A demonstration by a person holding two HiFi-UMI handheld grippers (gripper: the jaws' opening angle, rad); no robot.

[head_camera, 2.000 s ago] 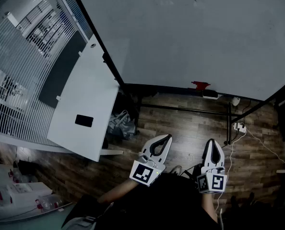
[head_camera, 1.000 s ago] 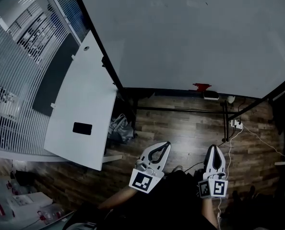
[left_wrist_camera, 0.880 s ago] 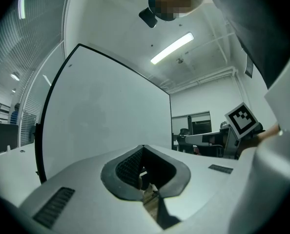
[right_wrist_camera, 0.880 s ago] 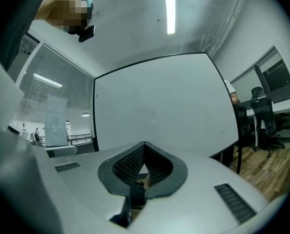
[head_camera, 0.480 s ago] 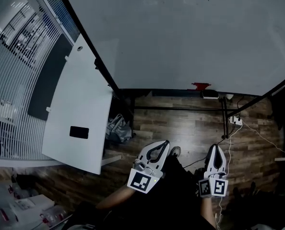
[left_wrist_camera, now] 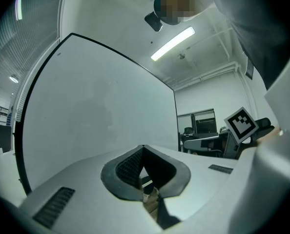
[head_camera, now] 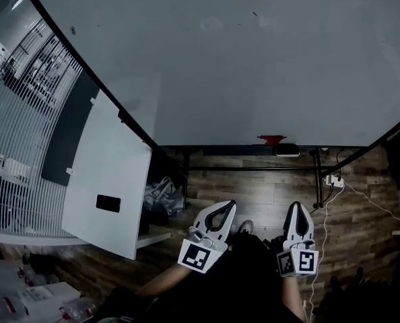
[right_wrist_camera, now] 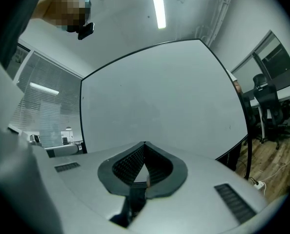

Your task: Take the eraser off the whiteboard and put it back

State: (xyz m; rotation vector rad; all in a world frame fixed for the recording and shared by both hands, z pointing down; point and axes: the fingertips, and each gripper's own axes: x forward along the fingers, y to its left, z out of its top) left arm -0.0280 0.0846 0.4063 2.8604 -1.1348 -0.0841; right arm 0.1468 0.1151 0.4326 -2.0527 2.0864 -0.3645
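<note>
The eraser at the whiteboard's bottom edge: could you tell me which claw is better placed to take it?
Right, probably: the right claw points almost straight at the eraser, the left claw sits further left. Both are shut, empty.

Dim, cool-toned indoor light; heavy fisheye in all three views.
Ceiling tube light (left_wrist_camera: pixel 172 43) is the bright source in both gripper views, slightly blown out. Whiteboard (head_camera: pixel 254 59) reads flat grey, evenly lit. Floor (head_camera: pixel 254 194) below it dark and shadowed. Straight edges bow toward the frame borders, black vignette in the corners. Near fingers (left_wrist_camera: pixel 128 167) soft, out of focus. Head view grainy.
</note>
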